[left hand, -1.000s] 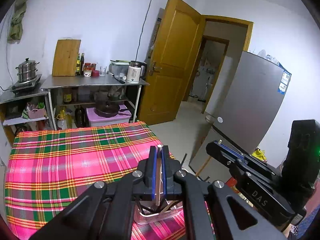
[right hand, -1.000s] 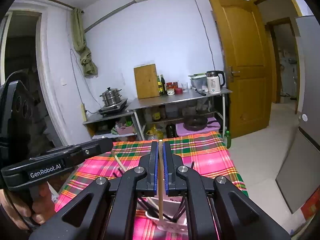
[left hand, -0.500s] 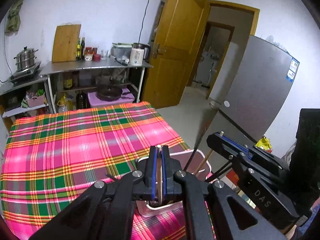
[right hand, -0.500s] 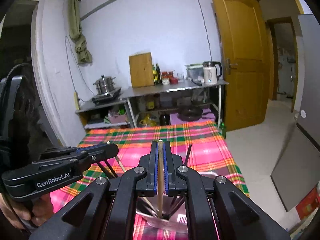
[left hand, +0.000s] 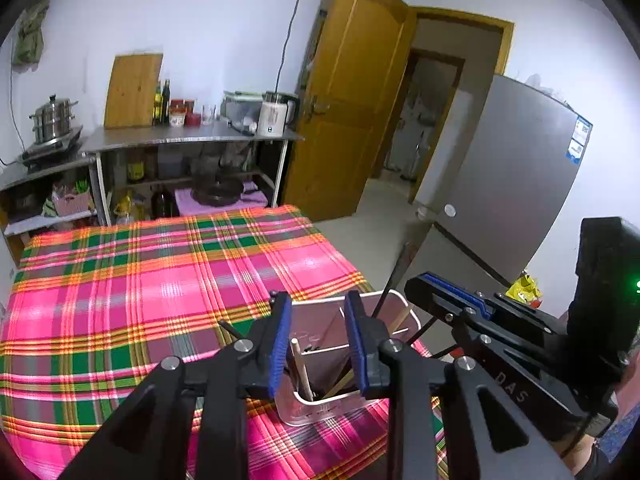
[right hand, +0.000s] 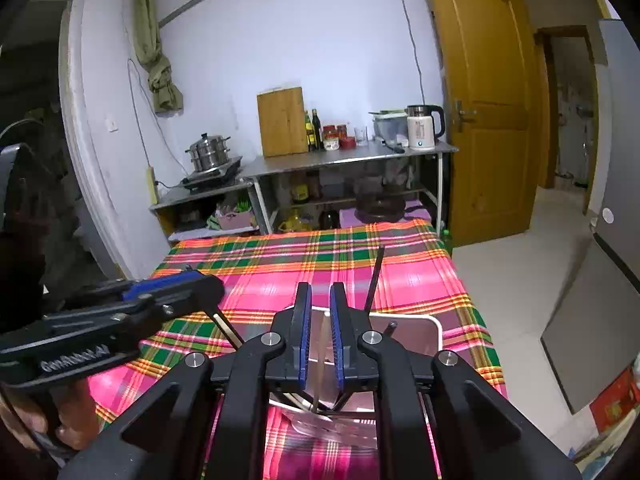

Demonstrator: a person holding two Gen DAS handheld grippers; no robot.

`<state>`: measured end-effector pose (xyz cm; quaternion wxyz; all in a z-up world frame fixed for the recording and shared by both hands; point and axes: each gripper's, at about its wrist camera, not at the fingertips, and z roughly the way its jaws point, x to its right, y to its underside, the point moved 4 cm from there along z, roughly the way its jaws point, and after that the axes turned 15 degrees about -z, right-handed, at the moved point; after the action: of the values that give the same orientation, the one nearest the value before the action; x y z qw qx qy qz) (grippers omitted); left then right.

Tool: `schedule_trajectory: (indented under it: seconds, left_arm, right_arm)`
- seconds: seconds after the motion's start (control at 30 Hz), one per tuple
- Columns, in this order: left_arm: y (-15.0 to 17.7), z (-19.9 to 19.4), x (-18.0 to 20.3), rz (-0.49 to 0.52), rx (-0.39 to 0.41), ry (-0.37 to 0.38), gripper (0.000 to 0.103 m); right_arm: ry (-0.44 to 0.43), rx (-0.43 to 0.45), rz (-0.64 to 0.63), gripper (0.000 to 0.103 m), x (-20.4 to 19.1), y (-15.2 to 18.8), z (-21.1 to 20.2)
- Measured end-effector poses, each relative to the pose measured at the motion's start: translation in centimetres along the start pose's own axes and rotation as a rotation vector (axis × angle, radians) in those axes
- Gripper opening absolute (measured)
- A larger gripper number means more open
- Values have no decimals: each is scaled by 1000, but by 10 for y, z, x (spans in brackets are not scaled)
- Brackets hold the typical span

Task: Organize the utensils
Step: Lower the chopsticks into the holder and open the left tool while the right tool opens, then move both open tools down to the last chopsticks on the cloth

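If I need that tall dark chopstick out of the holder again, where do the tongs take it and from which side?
Grip the dark chopstick high on its bare upper shaft, well above the holder's rim. It leans up and out of the white holder, so that end stands free, while the lower end sits among other utensils. Probably best to come from above, pads either side of the shaft, then draw it out along its lean.

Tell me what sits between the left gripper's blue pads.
In the left wrist view, the left gripper is opening over the clear plastic utensil holder; a pale wooden chopstick stands between the pads, untouched.
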<state>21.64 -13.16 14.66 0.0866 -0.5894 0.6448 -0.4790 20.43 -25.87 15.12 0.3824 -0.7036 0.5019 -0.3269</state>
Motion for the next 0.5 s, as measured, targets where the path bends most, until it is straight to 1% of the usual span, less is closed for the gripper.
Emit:
schedule_trajectory:
  seconds: [0.07,0.13,0.3,0.5]
  left_arm:
    - [-1,-11,-1,8,25,-2,31]
    - [-1,-22,-3,9,51,-8,35]
    - [8,-45,-17,-1,93,-35,36]
    - [32,-59,-48,-40,97,-84,36]
  right_arm:
    - [3,12,2,10,-1,-1,-6]
    - [1,24,6,10,-1,0,-12]
    - [-12,43,19,10,-6,7,-29]
    - [-28,38,31,10,-13,21,-37]
